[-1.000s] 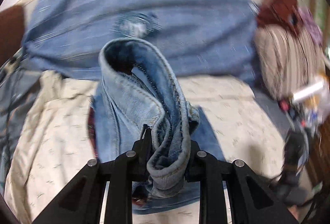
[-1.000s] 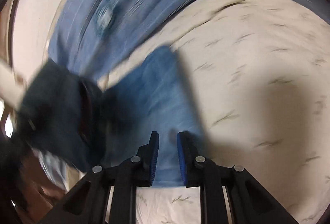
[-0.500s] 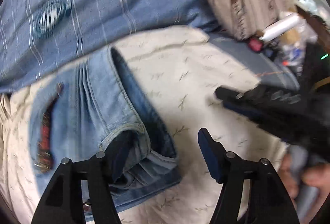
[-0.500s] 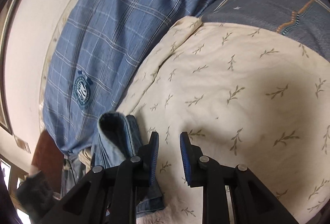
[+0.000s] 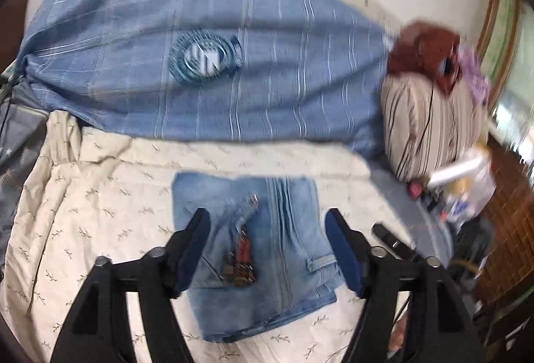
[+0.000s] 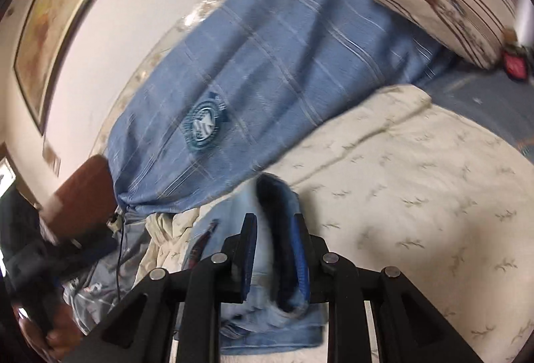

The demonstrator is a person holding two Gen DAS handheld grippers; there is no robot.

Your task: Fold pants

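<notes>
Pants (image 5: 253, 249) of light blue denim lie on the cream leaf-print quilt (image 5: 100, 216) as a compact folded rectangle, with the blue striped blanket (image 5: 207, 62) behind them and a striped pillow (image 5: 430, 126) off to one side.

The folding seems close to its end: the packet is already small and squared, and what remains looks like the last tidying of one edge.

The left gripper (image 5: 267, 249) hovers above the packet, and its jaws are opening. The denim shows between the two fingers but below them, and neither pad presses on it, so this tool holds nothing.

The right gripper (image 6: 275, 259) has narrow jaws, and a raised roll of the denim (image 6: 277, 212) stands in the gap between the pads. The picture is blurred, so it is not fully sure, but the pads appear to pinch this thick edge and lift it a little from the quilt.

Probably the next move is to lay this edge down flat on the packet and let it go. It calls for a low, slow placing, so that the layers under it do not slide or open.
</notes>
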